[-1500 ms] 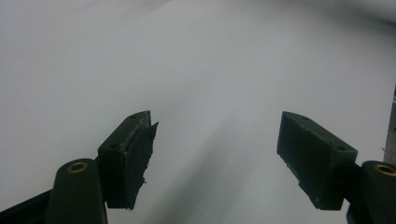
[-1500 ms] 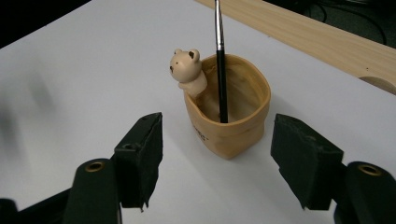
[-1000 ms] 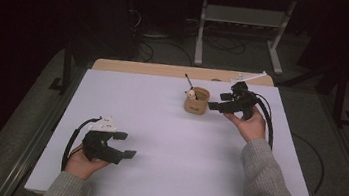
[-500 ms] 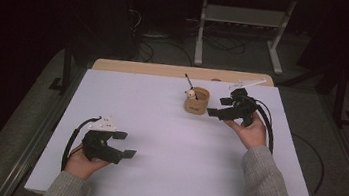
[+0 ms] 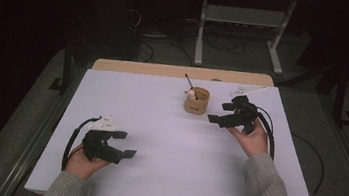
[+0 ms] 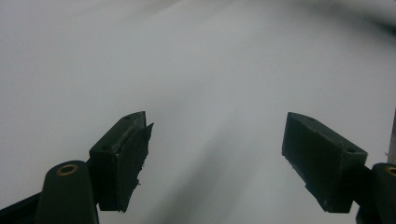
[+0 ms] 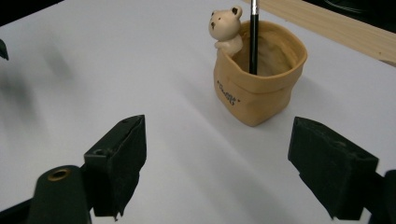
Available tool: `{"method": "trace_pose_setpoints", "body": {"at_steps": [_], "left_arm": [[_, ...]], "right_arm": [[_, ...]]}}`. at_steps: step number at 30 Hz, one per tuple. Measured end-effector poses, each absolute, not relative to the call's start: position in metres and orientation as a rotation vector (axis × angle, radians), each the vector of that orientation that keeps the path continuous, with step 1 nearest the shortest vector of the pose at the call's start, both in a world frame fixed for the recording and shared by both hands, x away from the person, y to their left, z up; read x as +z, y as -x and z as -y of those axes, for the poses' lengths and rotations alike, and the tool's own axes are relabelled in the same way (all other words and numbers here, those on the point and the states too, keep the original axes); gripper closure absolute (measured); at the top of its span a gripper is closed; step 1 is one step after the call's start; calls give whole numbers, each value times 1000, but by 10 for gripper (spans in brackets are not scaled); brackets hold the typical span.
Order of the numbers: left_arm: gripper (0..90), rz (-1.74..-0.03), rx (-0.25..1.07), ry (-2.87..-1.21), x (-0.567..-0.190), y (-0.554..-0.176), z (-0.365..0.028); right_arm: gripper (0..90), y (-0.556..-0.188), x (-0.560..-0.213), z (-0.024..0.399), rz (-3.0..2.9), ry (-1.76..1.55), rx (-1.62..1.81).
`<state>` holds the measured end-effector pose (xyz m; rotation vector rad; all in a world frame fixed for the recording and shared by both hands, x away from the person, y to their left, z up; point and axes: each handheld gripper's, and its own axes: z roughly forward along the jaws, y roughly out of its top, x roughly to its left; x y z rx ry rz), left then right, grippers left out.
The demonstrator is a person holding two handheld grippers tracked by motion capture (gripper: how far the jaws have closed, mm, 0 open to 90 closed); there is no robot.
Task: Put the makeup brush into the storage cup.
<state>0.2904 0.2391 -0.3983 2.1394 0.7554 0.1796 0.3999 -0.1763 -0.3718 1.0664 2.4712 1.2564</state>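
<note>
A tan bag-shaped pen cup (image 5: 196, 100) (image 7: 259, 81) with a small bear figure (image 7: 226, 28) on its rim stands at the back middle of the white table (image 5: 169, 127). A black pen (image 7: 253, 35) stands inside it. My right gripper (image 5: 218, 112) (image 7: 217, 161) sits just right of the cup, apart from it; its jaws have just been opening and stand wide with nothing between them. My left gripper (image 5: 128, 144) (image 6: 217, 161) rests open near the front left over bare table, nothing between its jaws.
A wooden strip (image 5: 180, 72) runs along the table's far edge. A metal stand (image 5: 242, 20) and cables lie on the dark floor behind. Black cables trail from both grippers.
The right gripper has drawn back to the right from the pen cup and its jaws have spread wider. The left gripper has stayed put.
</note>
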Motion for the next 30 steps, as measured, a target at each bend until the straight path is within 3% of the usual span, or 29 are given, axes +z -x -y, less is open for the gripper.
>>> {"method": "trace_pose_setpoints", "body": {"at_steps": [30], "left_arm": [[215,-771,179,-2136,-401,-290,-240]], "right_arm": [[191,-360,-386,188,-2469,-1054,1283]]}}
